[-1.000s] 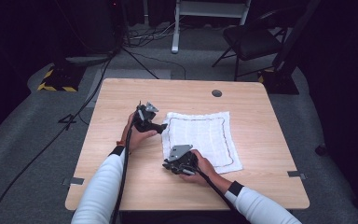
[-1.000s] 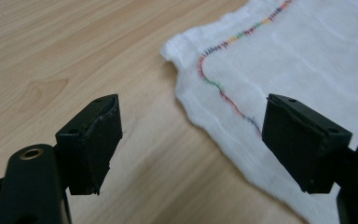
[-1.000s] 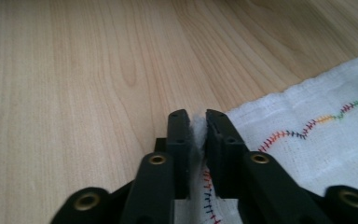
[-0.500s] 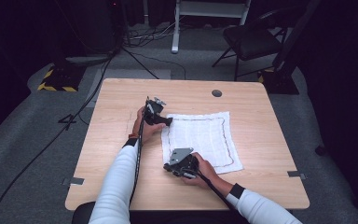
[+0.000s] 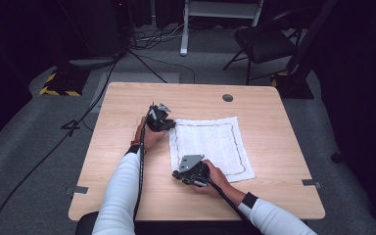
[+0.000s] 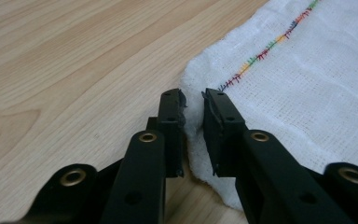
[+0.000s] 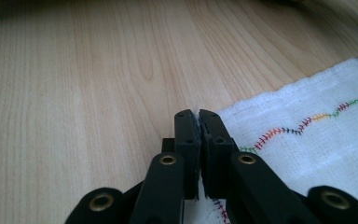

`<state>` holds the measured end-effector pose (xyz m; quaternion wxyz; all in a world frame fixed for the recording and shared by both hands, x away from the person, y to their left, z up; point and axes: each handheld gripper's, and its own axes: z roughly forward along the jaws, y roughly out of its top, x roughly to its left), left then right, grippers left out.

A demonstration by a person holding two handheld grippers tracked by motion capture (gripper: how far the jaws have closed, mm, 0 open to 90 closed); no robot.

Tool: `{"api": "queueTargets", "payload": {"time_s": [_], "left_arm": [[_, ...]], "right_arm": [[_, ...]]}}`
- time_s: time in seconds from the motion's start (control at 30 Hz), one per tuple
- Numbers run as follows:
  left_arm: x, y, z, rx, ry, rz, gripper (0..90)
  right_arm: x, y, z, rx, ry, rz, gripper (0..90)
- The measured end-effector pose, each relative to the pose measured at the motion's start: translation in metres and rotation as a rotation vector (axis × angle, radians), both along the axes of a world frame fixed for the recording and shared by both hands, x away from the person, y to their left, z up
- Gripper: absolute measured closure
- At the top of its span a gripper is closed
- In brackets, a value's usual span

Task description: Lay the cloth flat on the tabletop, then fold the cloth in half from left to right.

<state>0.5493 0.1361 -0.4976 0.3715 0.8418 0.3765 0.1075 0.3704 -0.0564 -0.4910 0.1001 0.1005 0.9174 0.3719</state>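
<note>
The high view looks forward and down from above the person's side onto the whole table (image 5: 127, 196). Each gripper view sits close and low over the tabletop, facing along its own jaws. All three views share the white cloth (image 5: 210, 142).

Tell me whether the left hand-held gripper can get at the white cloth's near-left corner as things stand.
Probably not: the right hand-held gripper is shut on that corner of the white stitched cloth, and the left hand-held gripper pinches the far-left corner.
</note>
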Motion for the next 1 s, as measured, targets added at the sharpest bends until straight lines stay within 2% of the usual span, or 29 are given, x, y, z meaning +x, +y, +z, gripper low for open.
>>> {"api": "queueTargets", "payload": {"time_s": [0.07,0.13,0.4,0.5,0.63,0.8,0.87,1.0], "left_arm": [[-0.001,0.004,0.000,-0.008,0.003,0.003,80.3],[-0.002,0.007,0.001,0.007,0.002,-0.008,82.2],[-0.006,0.014,0.004,0.017,-0.012,0.011,84.3],[-0.008,0.018,0.007,-0.011,-0.006,0.024,84.7],[-0.010,0.024,0.014,0.012,-0.024,0.027,84.8],[-0.013,0.028,0.020,0.006,-0.040,0.037,85.1],[-0.014,0.031,0.021,0.018,-0.045,0.037,85.1],[-0.017,0.040,0.025,0.004,-0.055,0.055,85.1]], "right_arm": [[0.000,0.001,0.000,0.004,-0.001,0.000,87.2],[0.000,0.002,0.002,0.008,-0.005,-0.001,87.3],[0.002,0.004,0.005,0.019,-0.007,0.000,87.4],[0.001,0.005,0.006,0.018,-0.005,0.009,87.4],[0.002,0.007,0.010,0.024,-0.012,0.019,87.4],[0.001,0.010,0.017,0.045,-0.024,0.019,87.5],[0.001,0.011,0.020,0.047,-0.032,0.020,87.5],[-0.001,0.016,0.024,0.055,-0.040,0.020,87.5]]}}
